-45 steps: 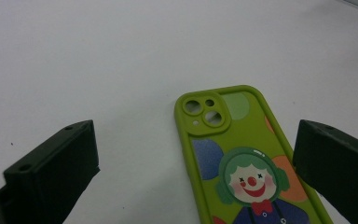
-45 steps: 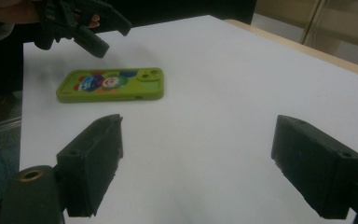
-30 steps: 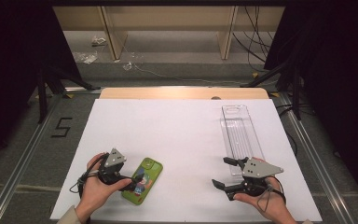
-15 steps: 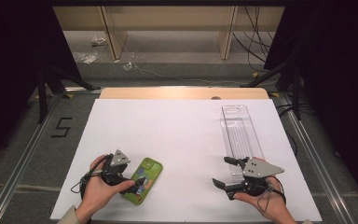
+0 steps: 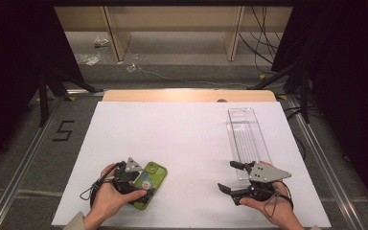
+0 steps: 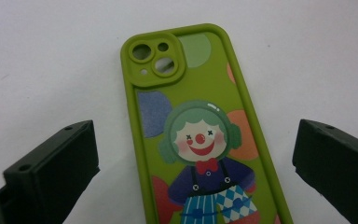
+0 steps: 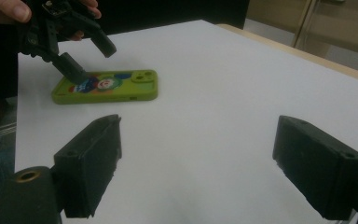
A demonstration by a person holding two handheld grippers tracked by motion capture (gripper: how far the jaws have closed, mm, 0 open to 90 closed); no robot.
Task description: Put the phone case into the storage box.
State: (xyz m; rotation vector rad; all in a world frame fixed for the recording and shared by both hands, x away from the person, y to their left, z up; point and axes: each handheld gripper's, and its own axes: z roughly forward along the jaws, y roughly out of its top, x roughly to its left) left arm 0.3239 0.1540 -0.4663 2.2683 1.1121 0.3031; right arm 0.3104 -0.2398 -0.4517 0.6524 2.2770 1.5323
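Green clown-print phone case (image 6: 200, 140) lying flat, camera cutout up, near the front-left corner of the white worktop (image 5: 172, 139), well apart from the clear plastic tray (image 5: 243, 139) along the right edge. Left gripper (image 5: 141, 184) poised directly over the case, jaws released and spread wider than its width, one to each long side, neither touching yet as far as the left gripper view shows. Right gripper (image 5: 232, 177) also released, grasping nothing, hovering above bare worktop near the front-right corner, just in front of the tray's near end.

Probably light, and likely soft silicone or rubbery plastic: some give expected under a pinch, especially if no phone inside, which cannot be told from here. Matte rim likely grippy rather than slippery; not fragile. Low profile against the worktop, so little edge to catch. Best hold judged to be across the two long sides near the middle, below the raised camera surround, jaws lowered almost to the worktop before closing.
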